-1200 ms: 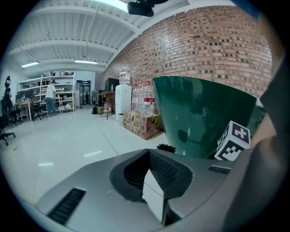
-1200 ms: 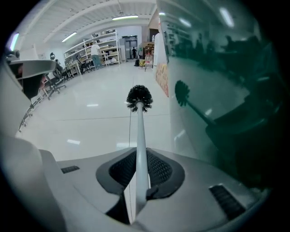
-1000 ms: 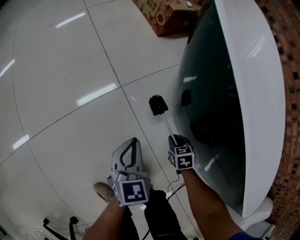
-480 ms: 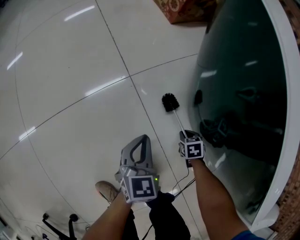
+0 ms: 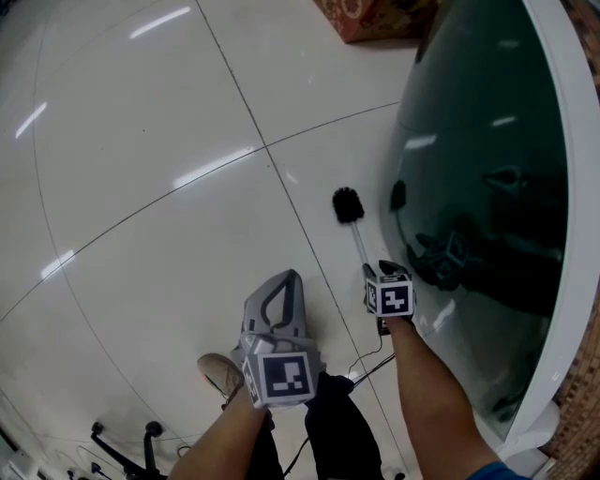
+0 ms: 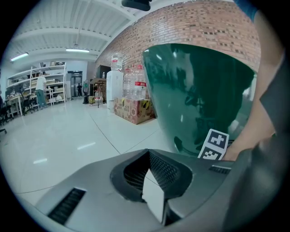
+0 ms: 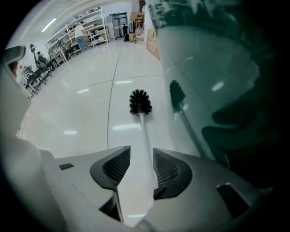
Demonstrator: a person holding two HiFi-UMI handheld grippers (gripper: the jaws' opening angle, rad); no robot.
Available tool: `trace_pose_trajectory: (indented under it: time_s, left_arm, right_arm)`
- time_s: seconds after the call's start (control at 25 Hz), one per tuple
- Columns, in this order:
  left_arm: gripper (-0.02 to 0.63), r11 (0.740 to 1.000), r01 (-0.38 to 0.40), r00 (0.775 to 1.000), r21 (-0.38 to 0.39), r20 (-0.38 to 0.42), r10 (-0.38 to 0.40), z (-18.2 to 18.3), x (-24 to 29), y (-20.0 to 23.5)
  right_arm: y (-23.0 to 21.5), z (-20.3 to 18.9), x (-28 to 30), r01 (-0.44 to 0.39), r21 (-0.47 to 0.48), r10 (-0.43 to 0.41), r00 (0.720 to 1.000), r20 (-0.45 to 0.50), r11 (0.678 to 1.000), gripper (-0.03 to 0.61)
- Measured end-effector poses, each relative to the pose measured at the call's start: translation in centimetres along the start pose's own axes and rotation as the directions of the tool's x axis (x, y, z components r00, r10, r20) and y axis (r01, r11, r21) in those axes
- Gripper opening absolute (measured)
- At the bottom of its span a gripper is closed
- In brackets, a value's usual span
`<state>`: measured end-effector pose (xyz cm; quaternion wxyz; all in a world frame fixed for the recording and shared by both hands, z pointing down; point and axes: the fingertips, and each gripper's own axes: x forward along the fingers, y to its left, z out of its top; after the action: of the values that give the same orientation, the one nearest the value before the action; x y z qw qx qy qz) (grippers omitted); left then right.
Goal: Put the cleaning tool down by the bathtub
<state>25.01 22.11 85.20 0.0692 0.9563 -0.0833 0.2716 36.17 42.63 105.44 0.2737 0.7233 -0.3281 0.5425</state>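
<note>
The cleaning tool is a toilet brush with a black bristle head (image 5: 348,204) (image 7: 140,102) and a white handle (image 5: 362,248). Its head rests on the tiled floor right beside the dark green bathtub (image 5: 487,187) (image 7: 213,68). My right gripper (image 5: 371,274) (image 7: 141,152) points steeply down over the handle's upper end. Its jaws have just been opening; the handle still runs between them, close against the right one, with a gap on the left. My left gripper (image 5: 287,279) (image 6: 148,152) hangs shut and empty to the left.
A cardboard box (image 5: 375,19) (image 6: 133,111) stands on the floor past the tub's far end, with large water bottles (image 6: 131,86) behind it. The person's shoe (image 5: 223,375) and a cable (image 5: 361,361) are below the grippers. A chair base (image 5: 122,445) is at the lower left.
Both grippers have sunk toward the floor. The brush head came down next to the tub. The right jaws have spread apart around the handle.
</note>
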Motion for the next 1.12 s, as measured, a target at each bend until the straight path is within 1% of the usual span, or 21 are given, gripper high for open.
trace_pose_trajectory:
  time_s: [0.04, 0.08, 0.2, 0.24, 0.32, 0.4, 0.52, 0.64, 0.72, 0.84, 0.92, 1.0, 1.12]
  left_arm:
    - [0.005, 1.000, -0.002, 1.000, -0.005, 0.001, 0.002, 0.4, -0.4, 0.0]
    - [0.005, 1.000, -0.002, 1.000, -0.007, 0.005, 0.002, 1.0, -0.8, 0.1]
    - [0.005, 1.000, -0.005, 1.000, -0.013, 0.015, 0.005, 3.2, -2.9, 0.8]
    - [0.005, 1.000, -0.010, 1.000, -0.015, 0.007, 0.010, 4.1, -4.2, 1.1]
    - [0.005, 1.000, -0.016, 1.000, -0.021, -0.018, 0.015, 6.5, -7.0, 1.4]
    - [0.005, 1.000, -0.011, 1.000, -0.019, -0.025, 0.011, 9.8, -9.5, 1.3]
    - [0.005, 1.000, 0.010, 1.000, 0.016, -0.011, -0.009, 14.4, -12.3, 1.7]
    - [0.005, 0.999, 0.019, 0.999, 0.033, -0.029, -0.018, 17.6, -15.7, 2.2]
    - [0.005, 0.999, 0.018, 1.000, 0.048, -0.026, -0.017, 19.7, -17.8, 2.6]
    - [0.005, 0.998, 0.020, 1.000, 0.065, -0.001, -0.020, 22.7, -20.9, 3.1]
    - [0.005, 0.996, 0.022, 1.000, 0.090, -0.004, -0.022, 24.0, -23.2, 3.3]
    - [0.005, 0.994, 0.022, 1.000, 0.110, 0.000, -0.022, 25.7, -25.8, 3.3]
    - [0.005, 0.993, 0.013, 0.999, 0.115, 0.040, -0.018, 30.1, -30.4, 3.3]
  right_arm:
    - [0.3, 0.4, -1.2, -0.004, 0.007, 0.004, 1.000, 0.027, 1.000, 0.183]
    - [0.5, 0.9, -2.6, -0.010, 0.018, 0.009, 0.998, 0.061, 1.000, 0.166]
    - [2.3, 2.3, -7.5, -0.039, 0.065, 0.028, 0.987, 0.156, 0.997, 0.079]
    - [3.2, 2.4, -9.3, -0.048, 0.074, 0.035, 0.985, 0.171, 0.996, 0.051]
    - [4.2, 2.2, -13.4, -0.053, 0.088, 0.037, 0.984, 0.173, 0.995, 0.016]
    - [4.7, 2.5, -17.4, -0.055, 0.112, 0.035, 0.984, 0.173, 0.992, 0.015]
    - [6.4, 4.8, -22.2, -0.080, 0.155, 0.045, 0.975, 0.215, 0.985, 0.015]
    - [8.5, 6.3, -27.1, -0.106, 0.183, 0.057, 0.965, 0.255, 0.977, 0.015]
    - [9.4, 7.2, -30.7, -0.110, 0.204, 0.047, 0.955, 0.293, 0.973, 0.015]
    - [10.2, 8.9, -36.8, -0.098, 0.216, 0.011, 0.929, 0.370, 0.971, 0.014]
    - [10.7, 9.9, -41.9, -0.082, 0.204, -0.013, 0.905, 0.425, 0.976, 0.014]
    - [10.7, 10.8, -47.5, -0.070, 0.202, -0.038, 0.873, 0.487, 0.977, 0.015]
    - [10.3, 12.0, -56.4, -0.064, 0.229, -0.082, 0.815, 0.573, 0.971, 0.015]
